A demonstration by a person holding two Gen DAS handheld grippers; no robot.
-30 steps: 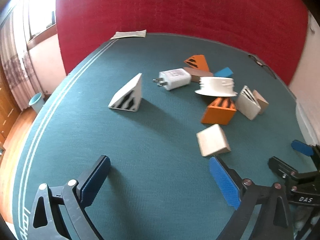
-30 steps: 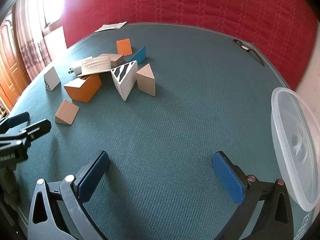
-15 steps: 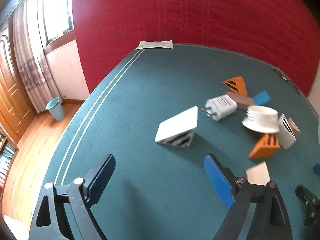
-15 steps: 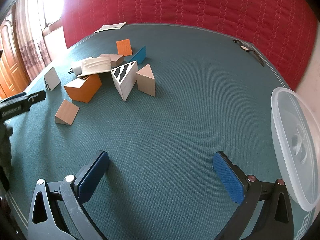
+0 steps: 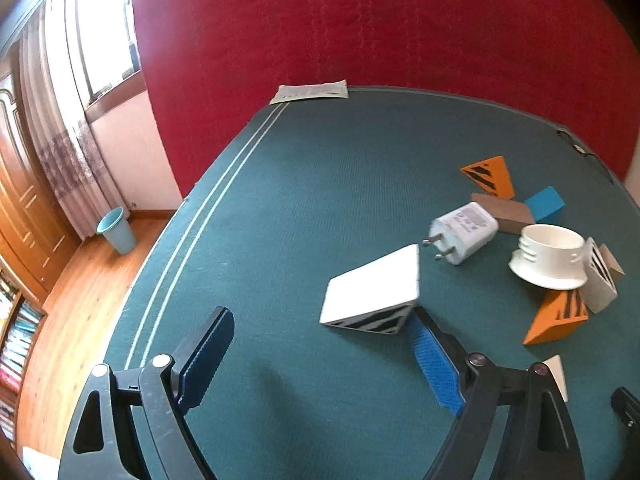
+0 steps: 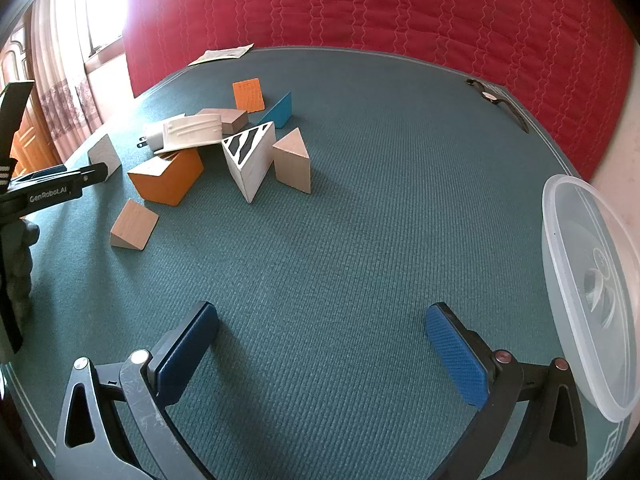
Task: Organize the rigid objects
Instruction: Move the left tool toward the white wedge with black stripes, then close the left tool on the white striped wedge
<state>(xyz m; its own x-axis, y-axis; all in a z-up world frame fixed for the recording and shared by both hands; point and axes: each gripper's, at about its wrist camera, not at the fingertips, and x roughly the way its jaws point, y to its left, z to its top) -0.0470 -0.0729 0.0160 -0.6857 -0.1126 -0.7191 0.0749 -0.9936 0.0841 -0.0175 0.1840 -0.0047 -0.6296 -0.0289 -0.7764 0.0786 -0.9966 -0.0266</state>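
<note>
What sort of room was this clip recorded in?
Most likely a lived-in home room, not a lab. A round table with a green cloth stands before a red quilted wall covering, and the left wrist view shows a curtained window, a wooden floor with a small blue waste bin and bookshelves.

Daylight floods from my left window [image 5: 106, 40], blown out; soft shadows under my grippers; fisheye bends edges; slight blur.

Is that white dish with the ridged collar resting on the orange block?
Touching. In the right wrist view the white dish lies tilted, its rim sitting on the top edge of the orange block, with no gap showing.
</note>
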